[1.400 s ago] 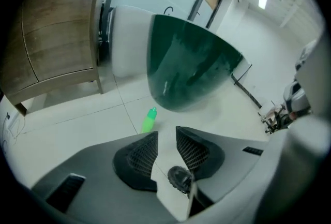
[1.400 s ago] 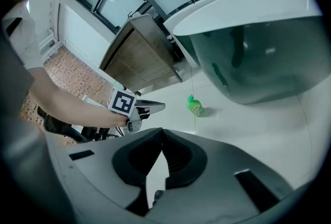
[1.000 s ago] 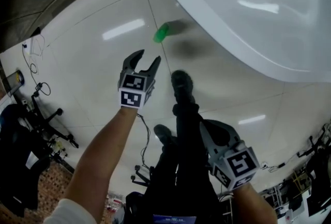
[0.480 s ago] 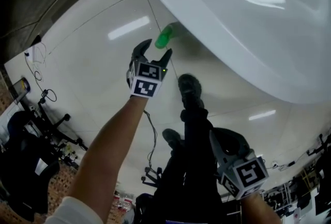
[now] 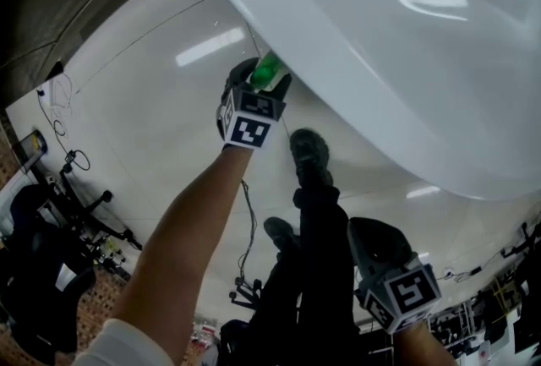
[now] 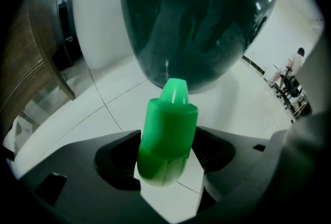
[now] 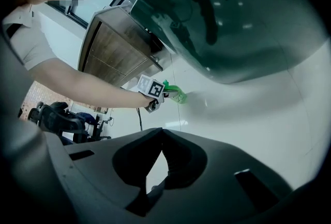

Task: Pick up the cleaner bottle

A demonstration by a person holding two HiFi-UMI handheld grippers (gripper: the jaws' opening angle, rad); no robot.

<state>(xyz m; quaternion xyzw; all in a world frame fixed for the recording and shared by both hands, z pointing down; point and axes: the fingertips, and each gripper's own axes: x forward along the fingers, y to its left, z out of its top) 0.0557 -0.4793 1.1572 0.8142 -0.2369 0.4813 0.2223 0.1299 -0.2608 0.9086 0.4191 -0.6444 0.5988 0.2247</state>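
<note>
Left gripper (image 6: 168, 158): jaws spread wide, having just been opening, with the green bottle (image 6: 166, 132) between them. The pads (image 6: 200, 153) flank its body on either side and do not appear to press on it, so nothing is gripped yet. The bottle's nozzle points to the far side, toward the dark curve of the tub (image 6: 201, 16). Head view: the bottle is on the pale tiled floor (image 5: 144, 111) at the foot of the white tub. Whether it touches the tub's wall or is just beside it cannot be told. The left gripper is directly over the bottle. Right gripper (image 7: 164, 153): jaws together, empty, held near the person, right of the bottle and well apart from it. Step in hand, as judged: final approach, bottle bracketed. The next move calls for closing the left jaws evenly on the body, below the tapering nozzle where the pads could slip, then lifting clear of the tub's overhang
</note>
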